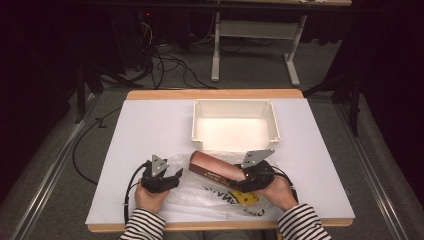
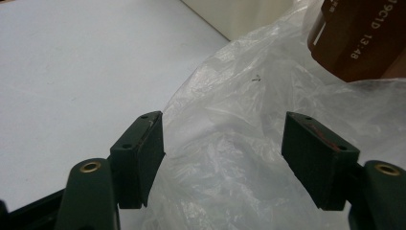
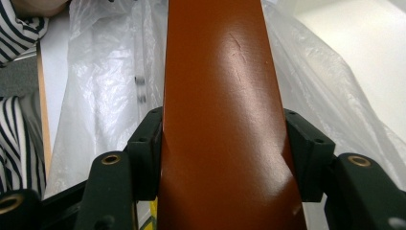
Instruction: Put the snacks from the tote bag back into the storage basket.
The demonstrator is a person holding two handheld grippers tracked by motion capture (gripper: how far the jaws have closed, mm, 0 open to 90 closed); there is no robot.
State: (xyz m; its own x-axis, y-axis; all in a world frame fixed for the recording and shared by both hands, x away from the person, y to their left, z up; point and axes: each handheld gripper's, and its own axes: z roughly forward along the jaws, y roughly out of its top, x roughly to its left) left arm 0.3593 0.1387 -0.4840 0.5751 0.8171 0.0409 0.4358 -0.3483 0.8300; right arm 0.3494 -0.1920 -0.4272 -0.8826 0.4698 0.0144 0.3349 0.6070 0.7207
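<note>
Brown pkg [image 3: 220,110] clamped betw. right tool [image 3: 220,158] pads.

I'm seeing a reddish-brown box [image 3: 220,110] gleaming between my right gripper's [image 3: 222,153] black pads, a clear plastic bag [image 2: 230,143] with yellow print, a white tray [image 1: 235,125], black-and-white striped sleeves [image 1: 142,226], a pale table [image 1: 150,125].

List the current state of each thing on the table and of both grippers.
Brown cardboard-like tube: clamped at one end, lying over the bag.
Clear crinkled plastic bag: flat on the table, crumpled, under the tube.
White rectangular plastic bin: upright, empty.
Right gripper: shut on the tube.
Left gripper: open, jaws astride a fold of bag, not pressing it.
</note>
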